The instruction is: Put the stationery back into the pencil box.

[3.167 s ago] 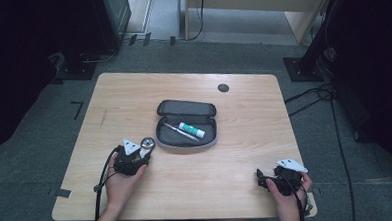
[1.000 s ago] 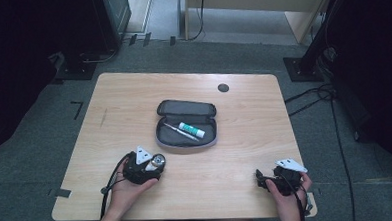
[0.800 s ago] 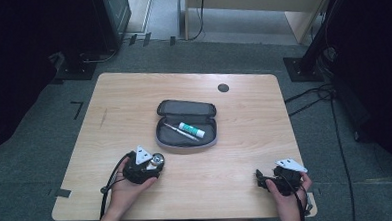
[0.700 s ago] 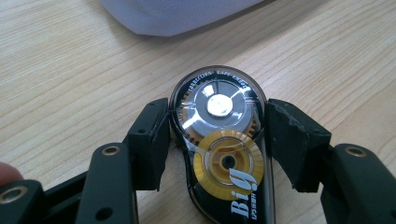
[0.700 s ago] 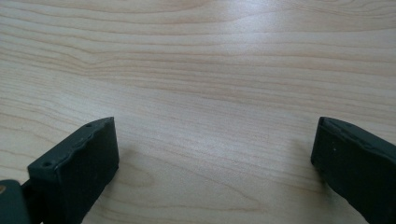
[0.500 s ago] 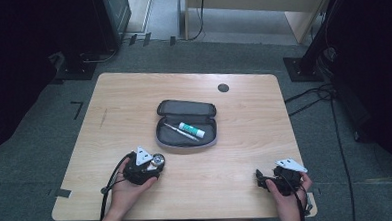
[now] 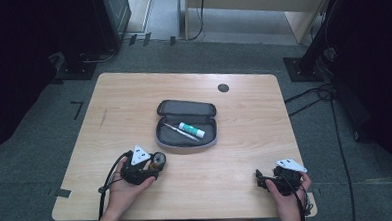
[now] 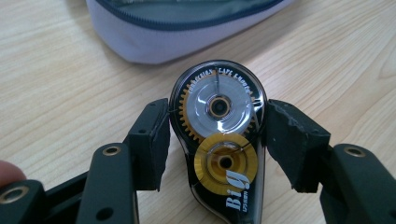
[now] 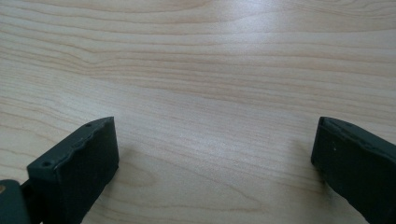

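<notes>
Wood-grain table point(image 7: 133, 98) carries everything, and at its near edge the right gripper point(image 9: 215, 163) rests with jaws spread wide over bare wood, holding nothing. Nearer the middle, the left gripper point(image 8: 215, 140) has just closed its pads onto the sides of the tape roller point(image 8: 219, 140), which lies flat just short of the case point(image 7: 187, 126). Judging by this, the grasp is made; lifting and stowing remain. Farther on, the unzipped case holds a glue stick point(image 7: 191, 130) and a pen point(image 7: 177, 132).

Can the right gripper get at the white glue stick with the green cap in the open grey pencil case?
Probably yes: the pencil case lies unzipped, the glue stick is exposed, the right gripper has empty open jaws, and bare table lies between.
</notes>
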`<state>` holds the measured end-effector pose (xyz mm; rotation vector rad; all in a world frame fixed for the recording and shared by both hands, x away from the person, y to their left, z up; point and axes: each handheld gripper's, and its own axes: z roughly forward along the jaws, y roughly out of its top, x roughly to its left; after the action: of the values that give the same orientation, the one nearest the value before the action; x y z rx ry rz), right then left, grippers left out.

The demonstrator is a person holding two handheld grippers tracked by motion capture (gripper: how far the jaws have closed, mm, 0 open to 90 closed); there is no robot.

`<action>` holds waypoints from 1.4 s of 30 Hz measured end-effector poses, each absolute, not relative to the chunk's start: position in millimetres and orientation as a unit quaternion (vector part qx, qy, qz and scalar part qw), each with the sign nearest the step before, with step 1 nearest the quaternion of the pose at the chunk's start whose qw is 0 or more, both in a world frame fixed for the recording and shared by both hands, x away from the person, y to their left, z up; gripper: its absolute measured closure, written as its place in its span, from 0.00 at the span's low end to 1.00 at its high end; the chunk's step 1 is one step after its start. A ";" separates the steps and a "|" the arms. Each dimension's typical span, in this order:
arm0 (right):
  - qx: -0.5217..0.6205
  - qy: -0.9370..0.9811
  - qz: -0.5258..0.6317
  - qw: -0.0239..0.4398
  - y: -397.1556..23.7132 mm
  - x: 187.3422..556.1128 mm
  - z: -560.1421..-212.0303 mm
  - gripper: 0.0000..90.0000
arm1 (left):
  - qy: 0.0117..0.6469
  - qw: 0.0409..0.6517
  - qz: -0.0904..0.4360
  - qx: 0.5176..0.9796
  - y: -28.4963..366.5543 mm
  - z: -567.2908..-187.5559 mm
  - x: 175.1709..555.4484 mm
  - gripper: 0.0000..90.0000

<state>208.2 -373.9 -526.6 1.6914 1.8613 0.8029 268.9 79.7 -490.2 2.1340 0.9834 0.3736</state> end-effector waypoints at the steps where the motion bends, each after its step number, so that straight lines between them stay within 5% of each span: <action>1: 0.621 0.683 0.295 0.248 -373.9 208.2 -526.6 0.00 | 0.383 0.374 0.145 0.832 79.7 -488.3 268.8 0.47; 42: 0.620 0.683 0.295 0.249 -374.2 208.2 -526.8 0.00 | 0.362 0.441 0.138 0.810 53.4 -434.6 316.0 0.47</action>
<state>208.2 -374.2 -526.8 1.6880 1.8620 0.8044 316.0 53.4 -434.6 2.0108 0.8983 0.3415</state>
